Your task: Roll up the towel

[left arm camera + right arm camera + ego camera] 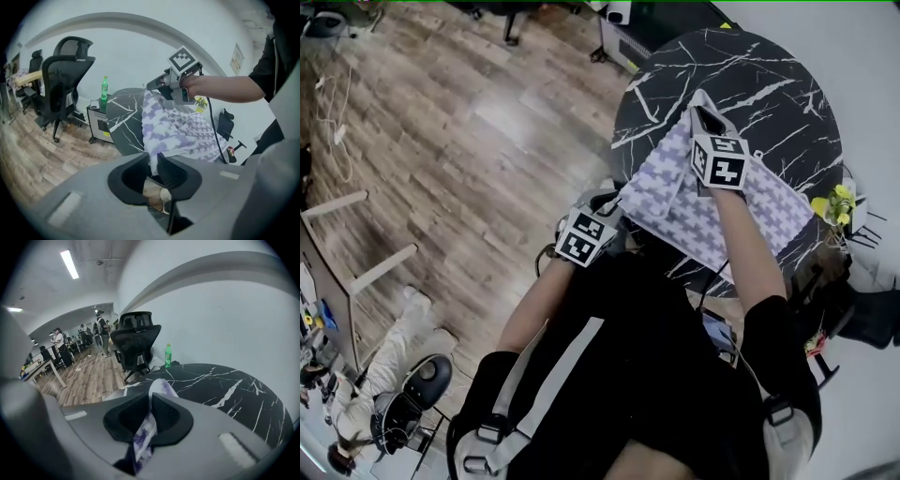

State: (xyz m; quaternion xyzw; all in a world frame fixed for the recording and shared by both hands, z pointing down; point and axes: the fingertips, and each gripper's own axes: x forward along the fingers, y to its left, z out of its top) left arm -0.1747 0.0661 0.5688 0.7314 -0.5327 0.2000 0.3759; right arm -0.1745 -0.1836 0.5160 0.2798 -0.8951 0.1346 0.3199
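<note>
A purple-and-white houndstooth towel [712, 211] lies spread over the near part of a round black marble table [787, 84]. My left gripper [614, 204] is at the table's near left edge, shut on a towel corner [151, 159] that sticks up between its jaws. My right gripper [703, 114] is farther in over the table, shut on another towel edge [157, 387] and lifting it off the top. In the left gripper view the towel [183, 129] stretches from my jaws up to the right gripper [157, 86]. A strip of the towel hangs down through the right jaws.
A green bottle [104, 89] stands on a small cabinet [98, 124] beside the table. Black office chairs [61, 79] are on the wood floor [469, 141]. A yellow object [834, 204] sits at the table's right rim. People [58, 341] stand far off.
</note>
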